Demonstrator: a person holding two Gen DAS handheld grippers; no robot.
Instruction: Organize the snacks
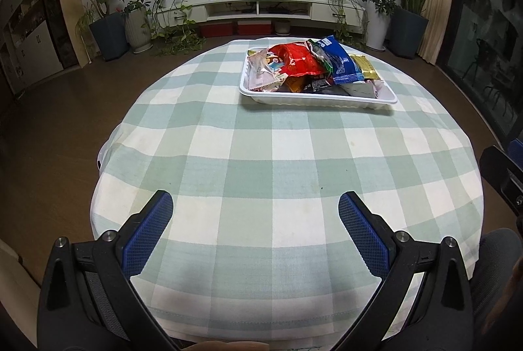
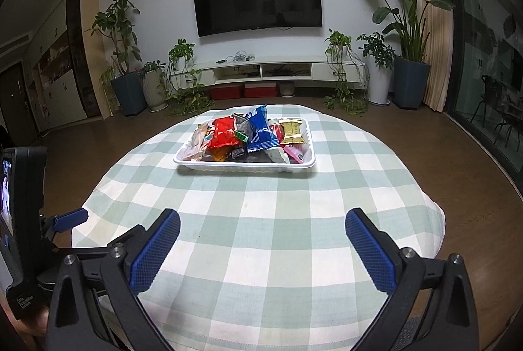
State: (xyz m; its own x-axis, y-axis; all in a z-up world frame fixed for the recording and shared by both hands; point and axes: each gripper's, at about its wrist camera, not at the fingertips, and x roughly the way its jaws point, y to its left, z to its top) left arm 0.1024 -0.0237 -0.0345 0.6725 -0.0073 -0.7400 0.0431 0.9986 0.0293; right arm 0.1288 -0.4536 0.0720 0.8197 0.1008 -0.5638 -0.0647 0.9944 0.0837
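Note:
A white tray (image 1: 313, 100) sits on the far part of the checked tablecloth, also in the right wrist view (image 2: 245, 165). It holds a pile of snack packets: a red bag (image 1: 295, 60) (image 2: 224, 133), a blue bag (image 1: 340, 58) (image 2: 261, 130), a gold packet (image 1: 364, 67) (image 2: 293, 131) and pink and pale ones. My left gripper (image 1: 255, 207) is open and empty above the near table edge. My right gripper (image 2: 263, 226) is open and empty, also near the front edge. Both are well short of the tray.
The round table has a green and white checked cloth (image 1: 261, 161). The left gripper's body (image 2: 23, 220) shows at the left edge of the right wrist view. Beyond are brown floor, potted plants, a low TV cabinet (image 2: 271, 69) and a wall TV.

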